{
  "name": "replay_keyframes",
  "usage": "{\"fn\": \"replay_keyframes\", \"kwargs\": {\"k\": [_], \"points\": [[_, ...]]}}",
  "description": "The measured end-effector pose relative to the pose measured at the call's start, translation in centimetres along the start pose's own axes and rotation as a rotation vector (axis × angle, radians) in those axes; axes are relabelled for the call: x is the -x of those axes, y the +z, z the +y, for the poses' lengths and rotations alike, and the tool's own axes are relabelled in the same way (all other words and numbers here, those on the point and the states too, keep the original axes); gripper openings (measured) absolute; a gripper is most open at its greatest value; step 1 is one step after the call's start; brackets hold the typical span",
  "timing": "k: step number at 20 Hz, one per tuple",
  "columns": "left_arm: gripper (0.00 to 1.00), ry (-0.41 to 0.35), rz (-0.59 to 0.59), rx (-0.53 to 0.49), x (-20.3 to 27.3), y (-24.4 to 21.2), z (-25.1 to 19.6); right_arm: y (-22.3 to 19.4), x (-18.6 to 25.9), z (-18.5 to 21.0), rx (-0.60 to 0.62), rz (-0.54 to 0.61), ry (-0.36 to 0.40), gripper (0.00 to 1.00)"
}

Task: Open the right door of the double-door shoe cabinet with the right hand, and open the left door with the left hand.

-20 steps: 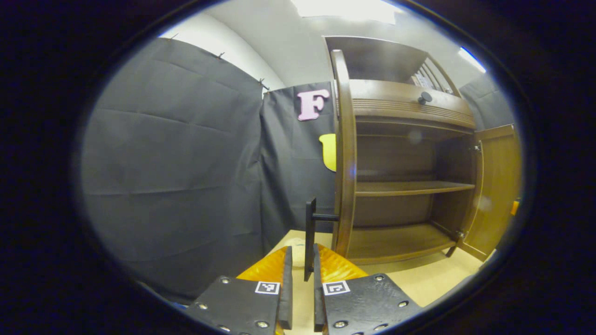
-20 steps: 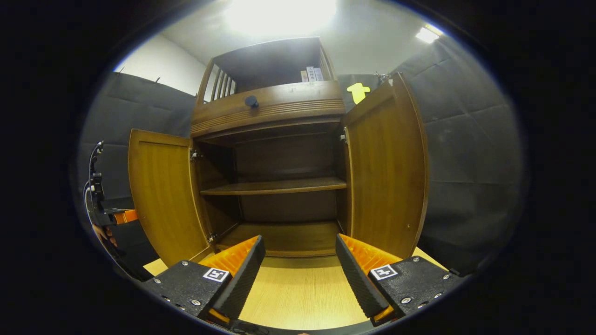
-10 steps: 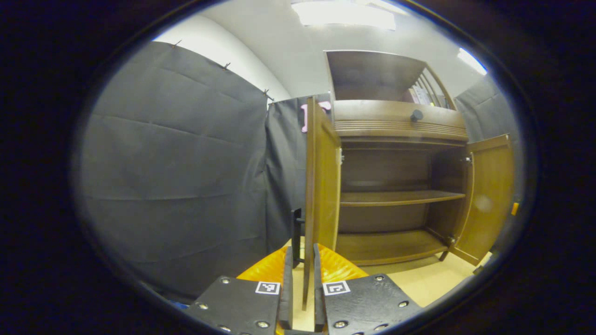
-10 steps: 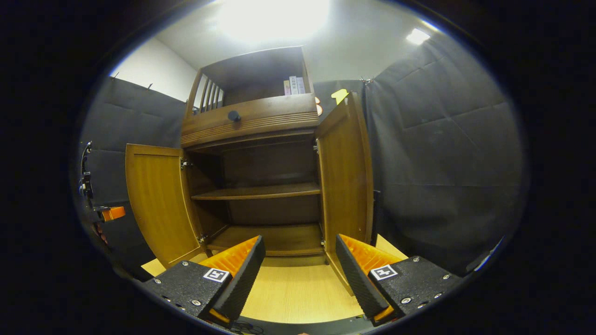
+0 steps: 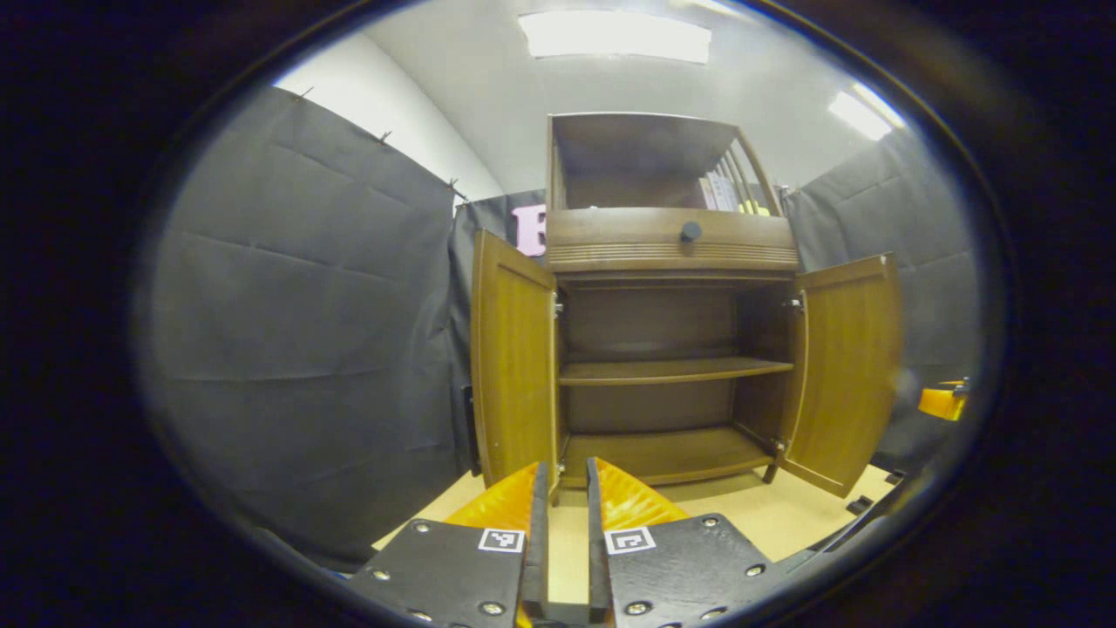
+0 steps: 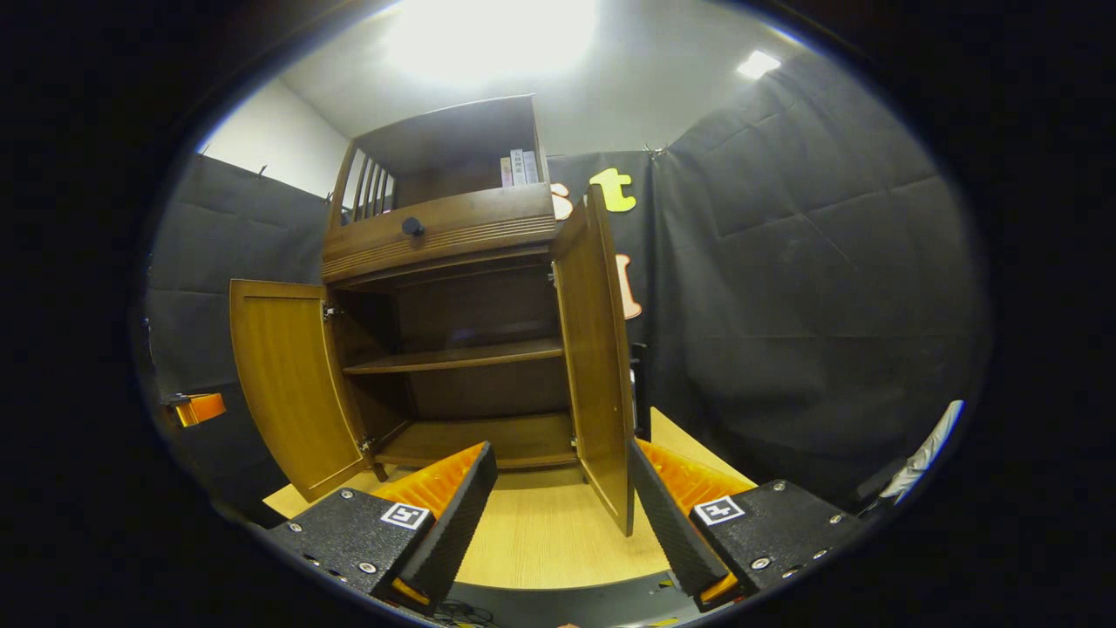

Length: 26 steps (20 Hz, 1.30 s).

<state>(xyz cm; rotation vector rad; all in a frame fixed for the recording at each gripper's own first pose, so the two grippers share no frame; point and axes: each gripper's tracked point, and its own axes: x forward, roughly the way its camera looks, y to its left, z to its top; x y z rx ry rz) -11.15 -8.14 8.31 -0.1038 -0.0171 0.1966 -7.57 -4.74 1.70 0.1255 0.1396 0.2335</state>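
Left tool (image 5: 562,488) off handle (nearly closed, empty); right tool (image 6: 562,493) spread; both doors open.

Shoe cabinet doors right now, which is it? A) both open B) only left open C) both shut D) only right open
A: in the left gripper view the left door and the right door both stand swung out from the shoe cabinet, baring the shelf.
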Motion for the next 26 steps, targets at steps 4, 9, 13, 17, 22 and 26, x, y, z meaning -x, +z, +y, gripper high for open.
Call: {"fn": "replay_keyframes", "kwargs": {"k": [4,9,13,17,22,26], "points": [[0.38,0.013,0.017,0.008,1.3,-0.7,-0.7,0.1,1.0,-0.8,0.0,0.0,-0.008,0.94],[0.75,0.062,0.006,-0.018,2.4,-0.4,-0.2,0.7,1.7,-1.8,0.008,-0.011,-0.013,0.94],[0.98,0.065,-0.014,-0.033,2.7,0.3,-0.3,1.4,2.0,-2.2,0.013,-0.027,-0.016,0.94],[0.98,0.064,-0.027,-0.04,3.1,0.7,-0.3,1.9,2.0,-1.9,0.013,-0.039,-0.009,0.94],[0.98,0.049,-0.041,-0.066,3.7,1.3,-0.4,1.9,2.3,-1.0,0.022,-0.042,0.004,0.94],[0.98,0.047,-0.038,-0.065,3.8,1.1,-0.2,1.8,2.4,-0.7,0.025,-0.043,0.007,0.94]]}}
